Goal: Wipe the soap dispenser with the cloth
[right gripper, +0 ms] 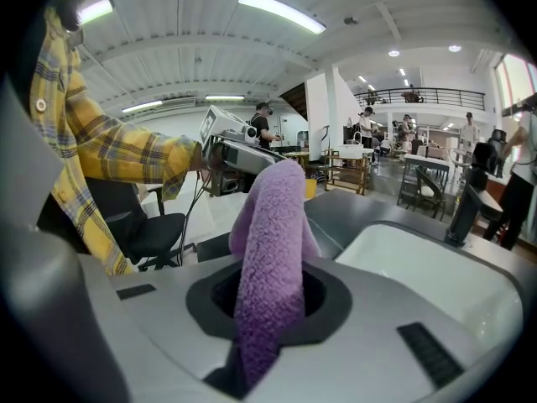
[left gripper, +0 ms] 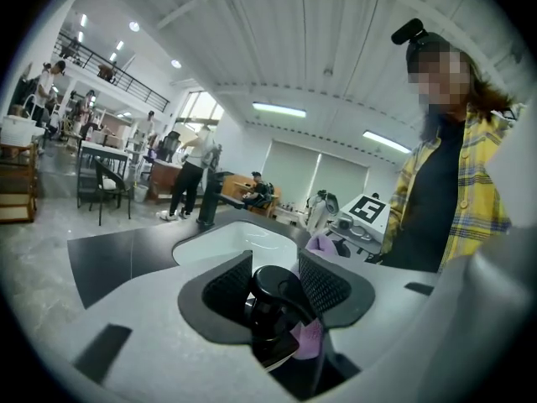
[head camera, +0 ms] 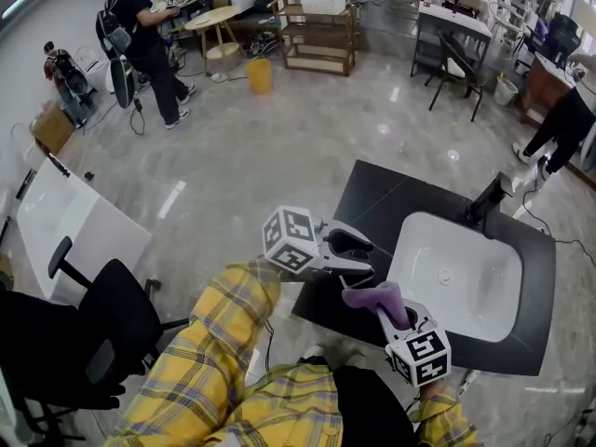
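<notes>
Left tongs (left gripper: 277, 285), held above the near left edge of the bench and closed on a black plastic soap dispenser (left gripper: 273, 299) with a rounded pump head; the ribbed black pads (left gripper: 228, 285) press on the pump from both sides, and the dispenser is off the bench. Right tongs (right gripper: 270, 296), closed on a fuzzy purple cloth (right gripper: 273, 250); the cloth stands up out of the jaws as a thick folded roll and leans toward the left tongs. In the head view the left tongs (head camera: 358, 254) and right tongs (head camera: 393, 313) face each other closely, with the cloth (head camera: 376, 298) directly beneath the soap dispenser (head camera: 349, 242). In the left gripper view a pale purple patch of cloth (left gripper: 307, 339) shows against the lower side of the dispenser. Both arms wear yellow plaid sleeves (head camera: 209, 343). Below lies the matte black bench (head camera: 372, 194), with a white oval sink basin (head camera: 456, 277) set into it and a black angular faucet (head camera: 489, 198) at the basin's far side. A black office chair (head camera: 102, 329) stands on the grey polished floor (head camera: 279, 138) at the left.
</notes>
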